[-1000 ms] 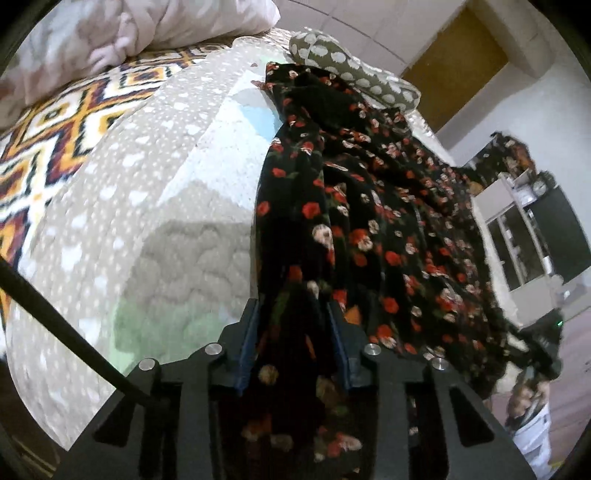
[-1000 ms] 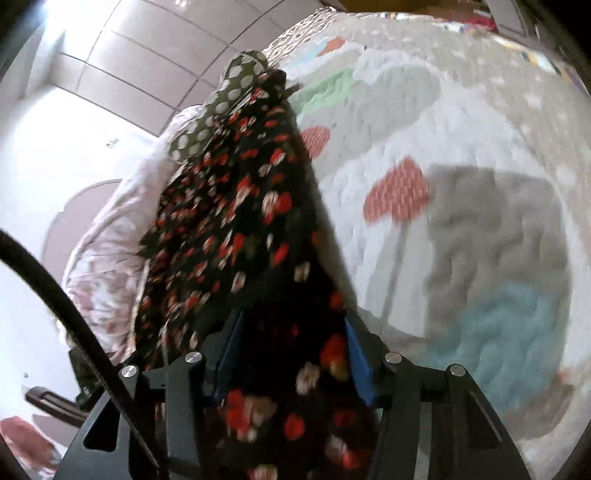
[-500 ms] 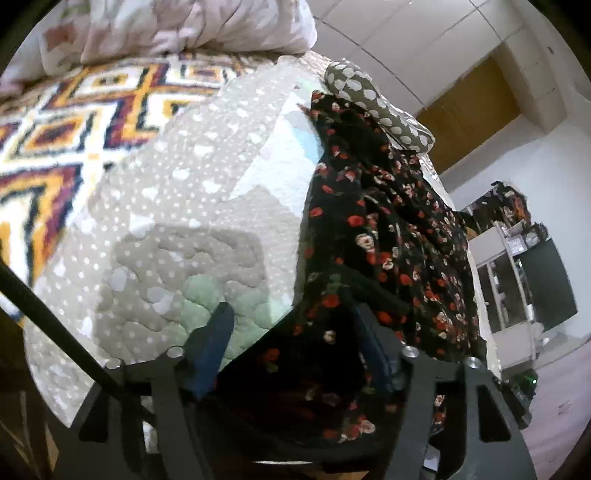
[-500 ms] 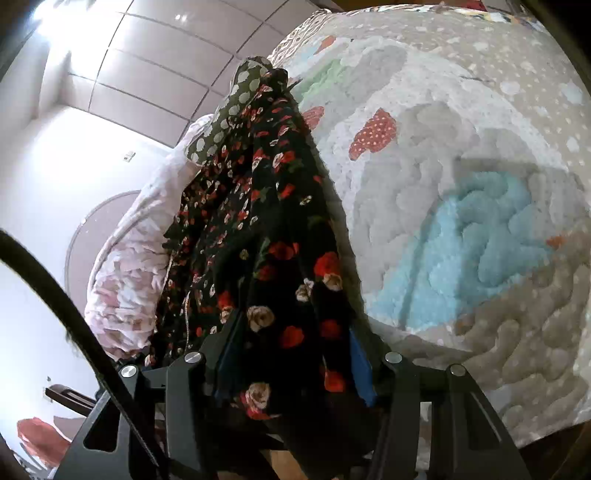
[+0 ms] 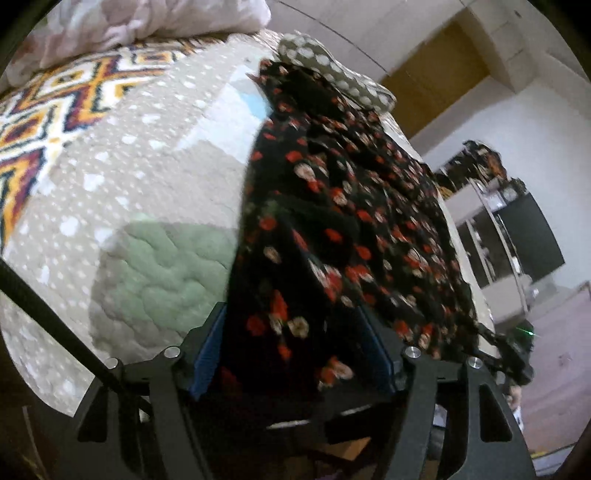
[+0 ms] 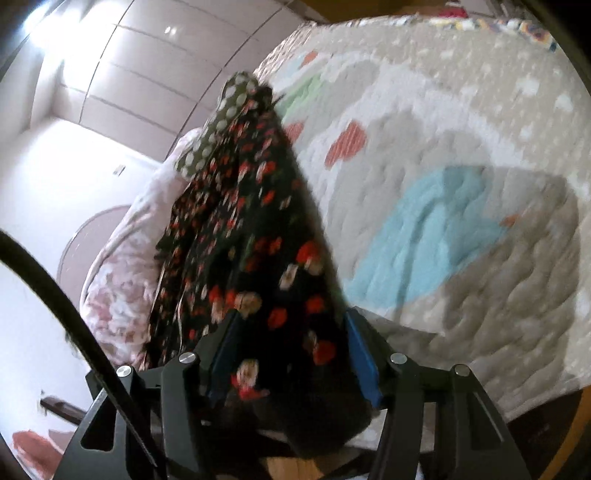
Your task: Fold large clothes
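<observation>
A large black dress with red and cream flowers lies lengthwise on a quilted bedspread. Its near edge hangs between the blue-padded fingers of my left gripper, which are spread wide with cloth draped across the gap. In the right wrist view the same dress runs away from my right gripper, whose fingers are also wide apart with cloth lying between them. The fingertips are partly hidden by fabric.
The quilt has grey, blue, green and red patches. A spotted pillow lies at the dress's far end. A patterned blanket and a pink duvet lie left. A shelf unit stands beyond the bed.
Both grippers' fingers have spread from a tight grip on the dress edge to wide apart. Both cameras shifted, and the dress edge now lies lower toward the bed's near edge.
</observation>
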The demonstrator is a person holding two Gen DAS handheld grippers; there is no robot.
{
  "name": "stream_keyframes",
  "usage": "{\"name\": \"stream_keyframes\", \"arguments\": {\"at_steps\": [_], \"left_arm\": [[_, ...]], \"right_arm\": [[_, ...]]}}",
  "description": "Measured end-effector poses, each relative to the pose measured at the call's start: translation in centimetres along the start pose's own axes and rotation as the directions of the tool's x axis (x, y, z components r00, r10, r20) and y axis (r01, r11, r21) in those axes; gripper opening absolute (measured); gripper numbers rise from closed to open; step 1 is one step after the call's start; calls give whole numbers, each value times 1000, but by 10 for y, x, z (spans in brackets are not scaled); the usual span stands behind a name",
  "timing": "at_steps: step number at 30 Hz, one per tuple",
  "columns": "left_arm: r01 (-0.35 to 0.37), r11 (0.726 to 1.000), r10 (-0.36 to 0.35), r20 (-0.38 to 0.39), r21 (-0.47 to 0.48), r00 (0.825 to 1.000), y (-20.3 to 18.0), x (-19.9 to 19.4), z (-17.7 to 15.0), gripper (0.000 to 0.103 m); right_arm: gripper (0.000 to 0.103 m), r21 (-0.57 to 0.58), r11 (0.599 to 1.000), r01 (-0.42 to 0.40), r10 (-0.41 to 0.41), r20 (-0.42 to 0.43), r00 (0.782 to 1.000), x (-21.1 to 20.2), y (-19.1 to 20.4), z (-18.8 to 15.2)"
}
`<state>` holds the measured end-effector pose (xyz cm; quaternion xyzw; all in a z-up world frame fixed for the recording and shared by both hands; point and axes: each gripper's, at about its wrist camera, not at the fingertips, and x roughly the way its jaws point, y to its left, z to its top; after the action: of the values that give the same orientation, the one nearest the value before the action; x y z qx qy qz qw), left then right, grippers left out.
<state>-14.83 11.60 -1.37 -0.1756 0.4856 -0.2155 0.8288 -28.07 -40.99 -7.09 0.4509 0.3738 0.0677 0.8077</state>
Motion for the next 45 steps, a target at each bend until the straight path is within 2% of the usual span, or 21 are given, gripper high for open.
{"name": "stream_keyframes", "arguments": {"at_steps": [4,9,10,11,12,13,14,15,16,18,19,24,28,32,36,39,42,45], "left_arm": [[-15,1000,15,-20,17,1000,-5,9,-5,70],[-22,1000,22,-12,-11,1000,-5,11,-4,71],[-33,999,33,-7,-22,999,-5,12,-4,67],[-51,998,51,-3,-27,999,-4,12,-3,52],[-86,996,86,-1,-31,996,-4,12,-3,41],[-110,993,110,-5,-42,994,-2,10,-1,26],[-94,994,93,-9,-64,996,2,8,0,23],[-61,994,61,-4,-93,998,5,4,2,22],[-52,993,53,2,-104,999,7,0,3,21],[-57,993,59,20,-101,998,3,-8,4,20],[-51,994,55,29,-98,998,0,-14,3,19],[-23,997,28,72,-70,997,-21,-44,-9,18],[-36,998,39,54,-59,998,-22,-43,-20,18],[-41,994,44,29,-104,999,-8,-34,-17,18],[-41,994,46,49,-101,998,-9,-39,4,18],[-10,993,18,64,-117,998,-10,-41,28,18],[5,993,7,99,-115,995,-18,-40,67,19],[-10,996,22,140,-90,990,-35,-36,113,19]], "right_arm": [[63,-4,1000,-31,31,-43,999,9,-2,-17],[63,0,1000,-30,30,-26,999,13,-5,-22],[63,-3,1000,-26,26,-25,999,13,-4,-23],[63,-13,1000,-18,18,-21,1000,14,-2,-23],[62,-19,1000,-11,11,-17,1000,14,-1,-24],[57,-20,1000,-7,6,-13,1000,14,0,-24],[54,-16,1000,-9,9,-13,1000,15,1,-25],[50,-12,1000,-14,14,-17,1000,15,2,-25],[41,-12,1000,-11,11,-19,1000,15,4,-25],[26,-17,1000,-19,19,-29,999,13,7,-22],[23,-14,1000,-28,27,-34,999,12,9,-20],[16,-54,996,-64,63,-23,998,-21,26,-16],[16,-93,993,-74,74,-10,997,-49,31,-23],[16,-104,993,-63,58,-51,997,-37,28,-27],[16,-112,989,-96,88,-74,993,-28,36,-16],[16,-135,983,-127,119,-63,991,-25,50,6],[16,-156,977,-143,139,-38,990,-23,71,33],[16,-211,969,-126,132,17,991,-16,102,74]]}}
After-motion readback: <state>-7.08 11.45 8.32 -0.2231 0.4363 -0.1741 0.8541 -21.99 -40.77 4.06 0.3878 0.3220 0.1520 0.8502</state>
